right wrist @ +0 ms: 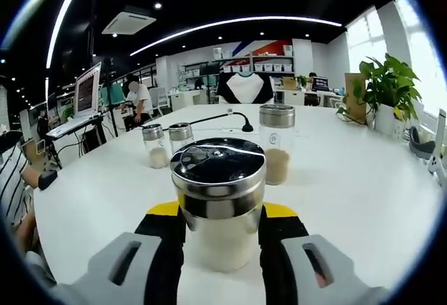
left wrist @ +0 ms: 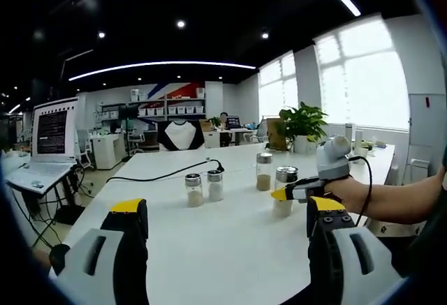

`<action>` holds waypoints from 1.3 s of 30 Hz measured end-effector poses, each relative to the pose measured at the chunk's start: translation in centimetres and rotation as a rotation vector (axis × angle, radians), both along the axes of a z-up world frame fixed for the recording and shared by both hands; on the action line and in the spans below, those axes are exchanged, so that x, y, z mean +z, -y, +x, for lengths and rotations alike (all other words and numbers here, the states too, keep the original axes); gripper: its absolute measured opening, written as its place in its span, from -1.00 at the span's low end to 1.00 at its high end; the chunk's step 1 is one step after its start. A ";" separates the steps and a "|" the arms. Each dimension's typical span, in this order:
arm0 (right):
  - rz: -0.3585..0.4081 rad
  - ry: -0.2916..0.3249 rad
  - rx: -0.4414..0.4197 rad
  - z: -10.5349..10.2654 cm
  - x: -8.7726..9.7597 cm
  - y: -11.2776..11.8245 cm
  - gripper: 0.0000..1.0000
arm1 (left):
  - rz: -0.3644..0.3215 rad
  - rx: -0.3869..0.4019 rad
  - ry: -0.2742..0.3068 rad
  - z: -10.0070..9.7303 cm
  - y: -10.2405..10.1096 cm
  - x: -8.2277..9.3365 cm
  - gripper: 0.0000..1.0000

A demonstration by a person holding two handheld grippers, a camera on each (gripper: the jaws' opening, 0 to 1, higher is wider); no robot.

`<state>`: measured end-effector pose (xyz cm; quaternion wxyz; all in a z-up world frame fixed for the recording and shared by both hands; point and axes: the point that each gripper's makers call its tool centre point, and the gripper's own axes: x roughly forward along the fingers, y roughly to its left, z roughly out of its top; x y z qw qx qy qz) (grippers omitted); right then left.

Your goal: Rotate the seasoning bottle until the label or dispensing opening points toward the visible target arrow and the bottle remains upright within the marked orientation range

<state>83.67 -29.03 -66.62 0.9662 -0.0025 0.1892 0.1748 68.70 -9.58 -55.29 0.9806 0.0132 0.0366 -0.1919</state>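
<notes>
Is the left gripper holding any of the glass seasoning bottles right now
No, the left gripper is open over the bare white table, with the two small glass seasoning bottles standing untouched well beyond its jaws.

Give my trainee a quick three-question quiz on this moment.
1. True or false: the right claw has closed around a bottle with a chrome lid.
2. How many bottles stand on the table in the left gripper view? A) two B) four C) six
3. Fill in: the left claw is ____, holding nothing.

Key:
1. True; the jaws press on both sides of the bottle, which stands upright.
2. B; a small pair, a taller bottle, and the gripped one.
3. open
</notes>
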 end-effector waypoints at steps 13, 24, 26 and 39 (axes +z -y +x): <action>-0.001 0.004 0.085 -0.2 0.0 -0.1 -0.21 | 0.002 -0.018 -0.002 -0.2 0.4 -0.1 0.99; -0.005 0.001 0.155 -0.5 0.0 -0.1 -0.21 | 0.010 -0.034 -0.002 -0.2 1.0 -0.2 0.99; -0.004 -0.002 0.180 -0.5 0.0 -0.1 -0.21 | 0.012 -0.034 -0.003 -0.2 1.0 -0.2 0.99; -0.007 0.004 0.299 -0.6 -0.1 -0.3 -0.21 | 0.011 -0.035 -0.007 -0.1 1.2 -0.3 0.99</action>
